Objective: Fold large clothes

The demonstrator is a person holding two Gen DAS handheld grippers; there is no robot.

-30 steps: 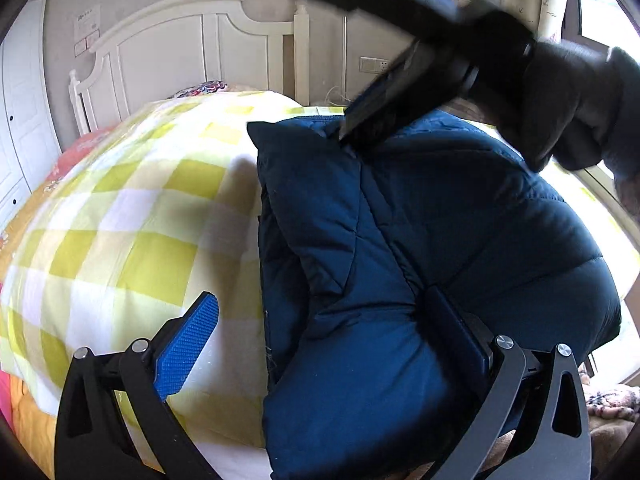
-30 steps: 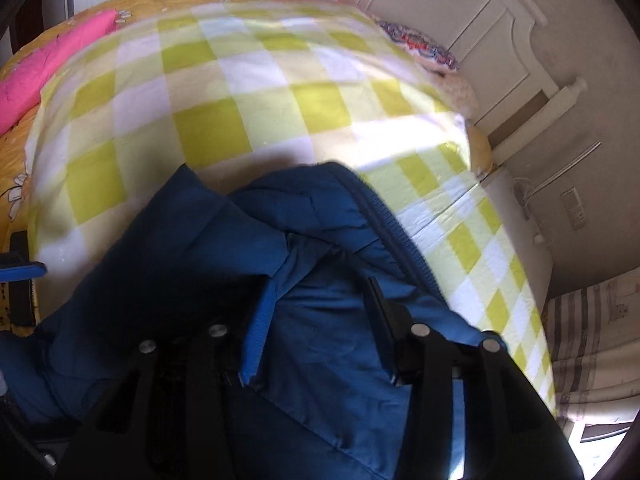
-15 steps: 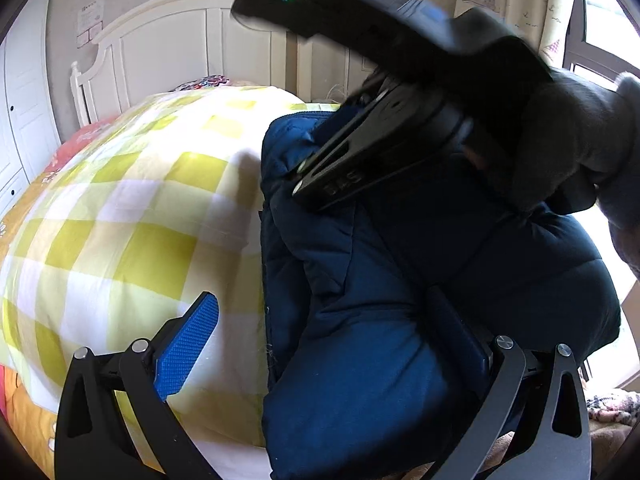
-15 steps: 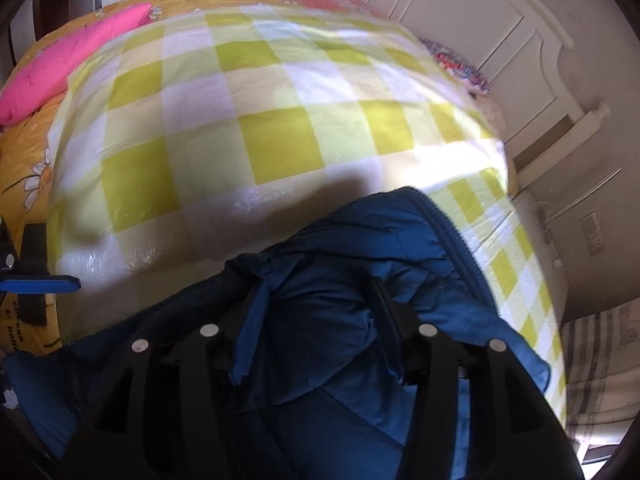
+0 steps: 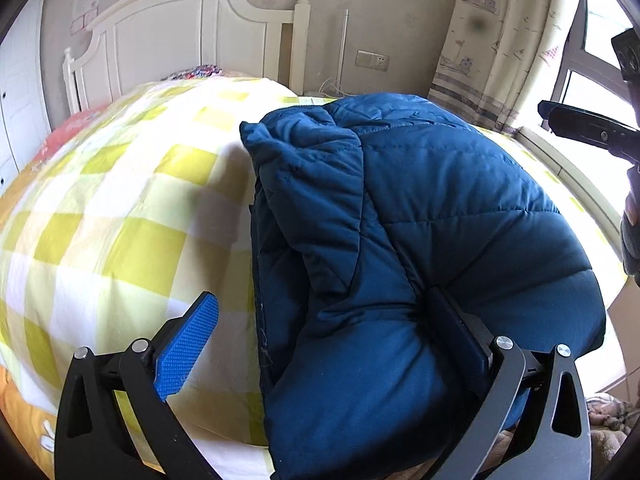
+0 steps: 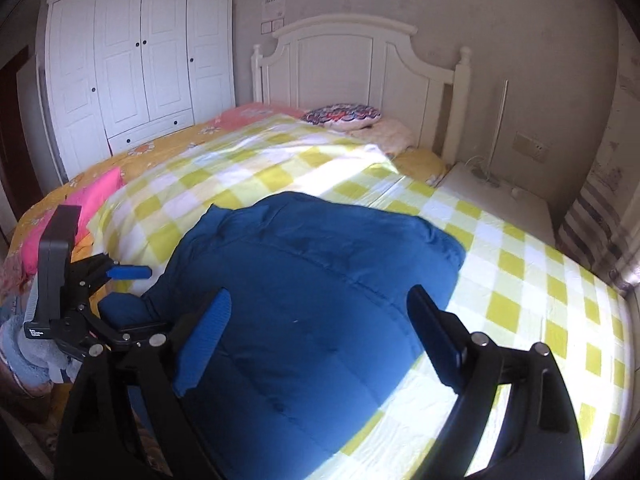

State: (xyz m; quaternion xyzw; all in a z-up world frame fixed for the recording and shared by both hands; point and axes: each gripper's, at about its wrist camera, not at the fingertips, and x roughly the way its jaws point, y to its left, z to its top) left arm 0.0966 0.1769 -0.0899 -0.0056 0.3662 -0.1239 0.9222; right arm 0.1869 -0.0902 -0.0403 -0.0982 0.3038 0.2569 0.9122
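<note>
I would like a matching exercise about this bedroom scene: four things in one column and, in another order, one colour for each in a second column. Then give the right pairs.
Things:
1. padded jacket
2. headboard
3. checked cover
4. long pillow

Colours:
A. white
B. pink
C. dark blue
D. yellow-green and white

Right pairs: 1-C, 2-A, 3-D, 4-B
</note>
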